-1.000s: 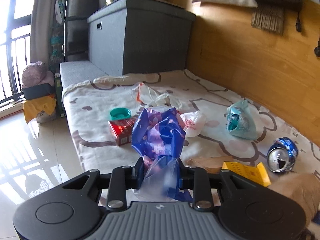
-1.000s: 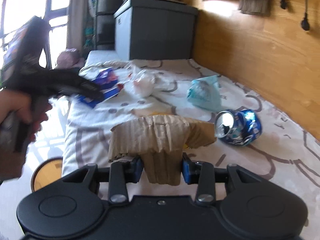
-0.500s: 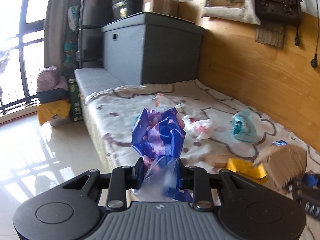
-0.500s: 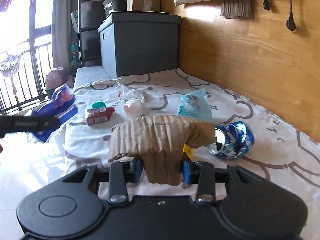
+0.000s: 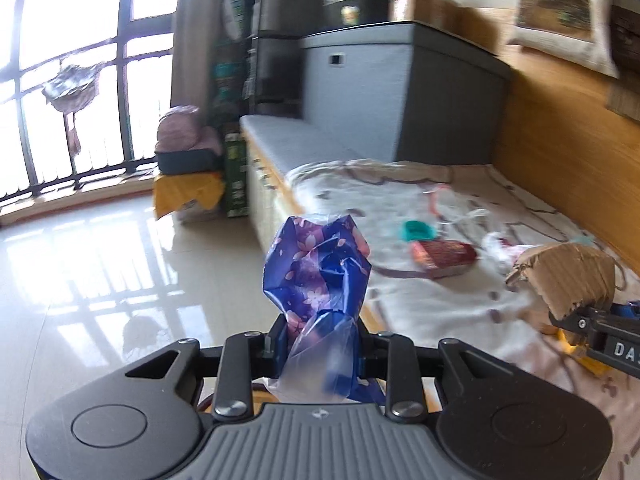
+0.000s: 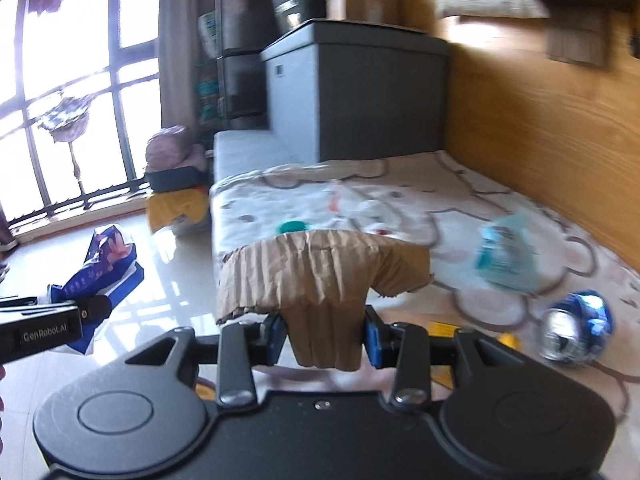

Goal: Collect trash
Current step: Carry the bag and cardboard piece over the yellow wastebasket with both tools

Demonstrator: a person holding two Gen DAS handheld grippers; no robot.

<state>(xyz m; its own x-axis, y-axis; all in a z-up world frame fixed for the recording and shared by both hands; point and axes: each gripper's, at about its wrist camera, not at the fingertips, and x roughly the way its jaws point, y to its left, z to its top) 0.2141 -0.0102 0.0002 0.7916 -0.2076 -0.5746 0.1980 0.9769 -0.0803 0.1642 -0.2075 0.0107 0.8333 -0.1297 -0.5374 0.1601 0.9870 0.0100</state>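
Observation:
My left gripper (image 5: 320, 350) is shut on a crumpled blue and purple flowered plastic wrapper (image 5: 316, 268), held over the shiny floor beside the bed. The right gripper (image 6: 325, 338) is shut on a torn piece of brown corrugated cardboard (image 6: 320, 276) near the bed's edge. In the left wrist view the cardboard (image 5: 568, 276) and the right gripper's tip show at the right. In the right wrist view the wrapper (image 6: 106, 264) and the left gripper show at the left. On the bedspread lie a crushed blue can (image 6: 576, 330), a teal bag (image 6: 504, 254), a red box (image 5: 444, 254), a teal lid (image 5: 418, 231) and a yellow packet (image 6: 506, 340).
A white patterned bedspread (image 6: 400, 192) covers a low bed against a wooden wall (image 6: 540, 120). A grey storage box (image 5: 400, 88) stands at its far end. Tiled floor (image 5: 100, 280) lies to the left, with a stack of bags (image 5: 188, 168) by the barred window.
Both grippers have swung left, away from the bed and over the floor, each keeping its load. The bed's litter has slid to the right of both views.

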